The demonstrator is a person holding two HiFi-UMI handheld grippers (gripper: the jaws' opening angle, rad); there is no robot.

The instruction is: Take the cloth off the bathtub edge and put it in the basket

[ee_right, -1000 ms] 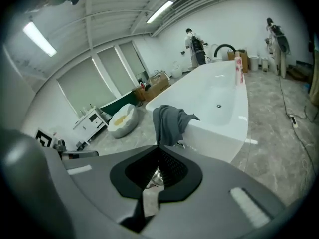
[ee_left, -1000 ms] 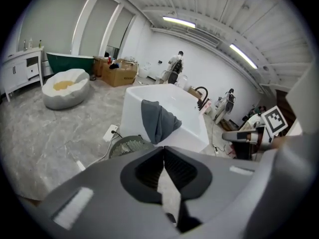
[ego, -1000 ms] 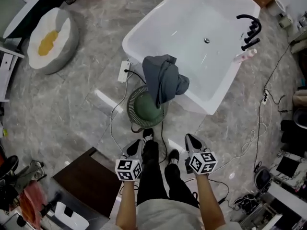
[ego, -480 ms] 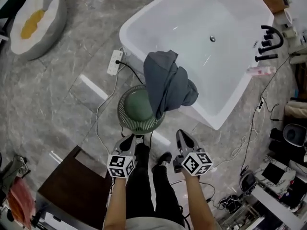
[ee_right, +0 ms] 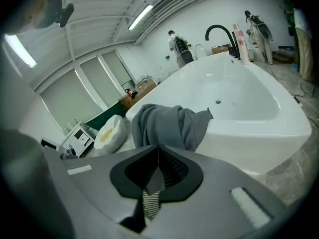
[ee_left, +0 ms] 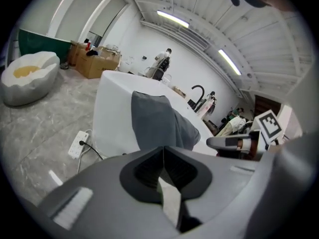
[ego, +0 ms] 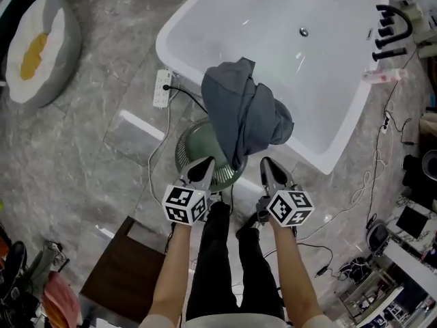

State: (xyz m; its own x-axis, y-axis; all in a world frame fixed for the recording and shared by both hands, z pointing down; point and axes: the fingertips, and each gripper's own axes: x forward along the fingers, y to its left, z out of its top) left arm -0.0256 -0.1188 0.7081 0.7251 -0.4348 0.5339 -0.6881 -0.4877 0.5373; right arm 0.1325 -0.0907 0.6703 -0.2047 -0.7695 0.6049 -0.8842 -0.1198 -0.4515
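A grey cloth hangs in a heap over the near edge of the white bathtub. A round green basket stands on the floor just below it, partly covered by the cloth's hanging end. My left gripper is shut and empty over the basket's near rim. My right gripper is shut and empty just right of the basket, short of the cloth. The left gripper view has the cloth ahead of the shut gripper. The right gripper view has the cloth ahead of the shut gripper.
A white power strip with a black cable lies on the floor left of the tub. An egg-shaped cushion sits far left. A black faucet stands at the tub's far right. A dark brown board lies at lower left; cables trail at right.
Both grippers have moved forward, from near the person's feet up to the basket and the hanging cloth. The tub and cloth now show closer in the head view. Both stay shut.
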